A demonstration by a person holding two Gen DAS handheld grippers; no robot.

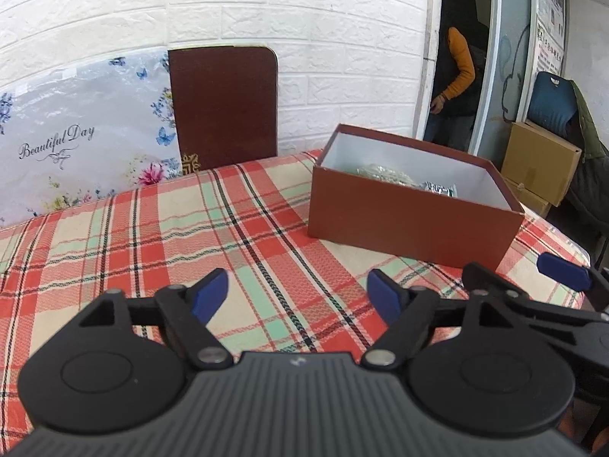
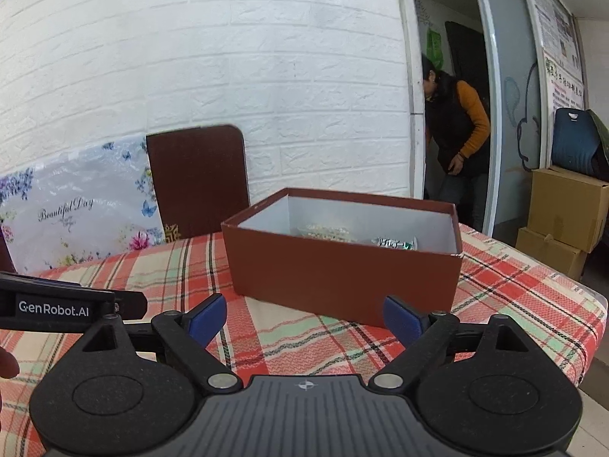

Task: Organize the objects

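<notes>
At the far left, behind the table, a floral panel (image 1: 76, 133) printed with "Beautiful Day" leans against the white brick wall (image 1: 266, 19), and just to its right a dark brown board (image 1: 224, 108) with a gold emblem at its lower corner stands upright against the same wall, overlapping the panel's edge. In front of them spreads the red, cream and green plaid tablecloth (image 1: 152, 236), over which the left gripper (image 1: 298, 297) hovers with its blue-padded fingers spread wide and nothing between them. Right of it sits the task's open reddish-brown box (image 1: 403, 224), white inside, resting on the cloth toward the table's right side; inside it lie a pale beaded bundle (image 2: 323, 232) and, just to its right, a small green-and-white packet (image 2: 396, 243). The right gripper (image 2: 304, 321) is held low before the box's near wall, its fingers likewise parted and empty; in the left wrist view one of its blue fingertips (image 1: 563, 266) shows at the right edge, beside the box. Farther right, a person in a dark vest with orange sleeves (image 2: 460, 129) bends in the open doorway, and beyond the door frame stacked cardboard cartons (image 2: 563, 221) stand beneath a blue chair back (image 2: 574, 144).
</notes>
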